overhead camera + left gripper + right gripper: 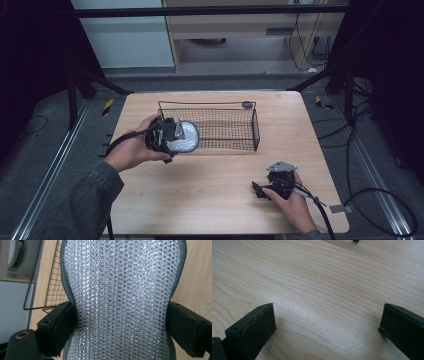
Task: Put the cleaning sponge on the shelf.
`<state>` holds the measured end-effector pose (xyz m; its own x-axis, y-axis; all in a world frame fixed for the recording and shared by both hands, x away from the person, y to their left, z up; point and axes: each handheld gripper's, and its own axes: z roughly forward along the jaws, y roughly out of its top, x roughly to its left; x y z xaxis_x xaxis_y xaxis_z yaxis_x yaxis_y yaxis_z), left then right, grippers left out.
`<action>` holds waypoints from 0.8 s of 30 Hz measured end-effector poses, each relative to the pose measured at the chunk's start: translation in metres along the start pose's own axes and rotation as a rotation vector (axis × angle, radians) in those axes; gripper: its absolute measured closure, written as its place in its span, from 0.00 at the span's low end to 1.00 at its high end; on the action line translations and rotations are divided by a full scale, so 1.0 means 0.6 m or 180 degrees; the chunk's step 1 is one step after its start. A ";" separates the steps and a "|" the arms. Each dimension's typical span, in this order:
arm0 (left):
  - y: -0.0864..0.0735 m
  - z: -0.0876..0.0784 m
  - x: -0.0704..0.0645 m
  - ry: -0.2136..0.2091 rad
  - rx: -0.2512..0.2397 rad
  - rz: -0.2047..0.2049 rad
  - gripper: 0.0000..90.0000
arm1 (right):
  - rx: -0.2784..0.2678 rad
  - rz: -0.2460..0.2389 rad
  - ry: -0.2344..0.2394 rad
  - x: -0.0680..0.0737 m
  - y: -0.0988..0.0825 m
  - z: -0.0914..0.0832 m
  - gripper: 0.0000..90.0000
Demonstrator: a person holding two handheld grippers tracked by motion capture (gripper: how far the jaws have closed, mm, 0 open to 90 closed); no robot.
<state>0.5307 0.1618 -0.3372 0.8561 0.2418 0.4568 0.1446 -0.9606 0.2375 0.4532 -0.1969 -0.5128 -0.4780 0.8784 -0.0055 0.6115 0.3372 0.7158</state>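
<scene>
Nearest, at the right of the wooden surface [215, 195], the right tongs [258, 190] lie low by the near edge in the person's right hand [292, 202], a grey three-cornered plate on top and a cable trailing off toward the near right. In the right gripper view the two black jaws stand wide apart with nothing between them, only bare wood grain below. Farther in and to the left, the left hand [131, 150] holds the left tongs [176, 136] raised above the surface, pointing toward the right. These tongs are closed on a round silvery mesh pad [184, 139] with a dark grey rim; in the left gripper view the pad [122, 297] stands between the jaws, and the pads press in on its sides so that its outline is pinched narrow there. The pad hangs at the near left corner of a black wire basket [250, 131], overlapping its left end wall in the high view; whether it touches the wire cannot be told. The basket sits on the far middle of the surface, its long side running left to right.
</scene>
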 end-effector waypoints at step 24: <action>0.019 0.014 0.042 0.0166 -0.0191 0.0002 0.14 | -0.0023 -0.0007 0.0015 0.000 0.000 0.002 0.00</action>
<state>0.5580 0.1557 -0.3305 0.8289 0.2495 0.5007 0.1127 -0.9511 0.2875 0.4540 -0.1965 -0.5133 -0.4823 0.8760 -0.0039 0.6058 0.3367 0.7208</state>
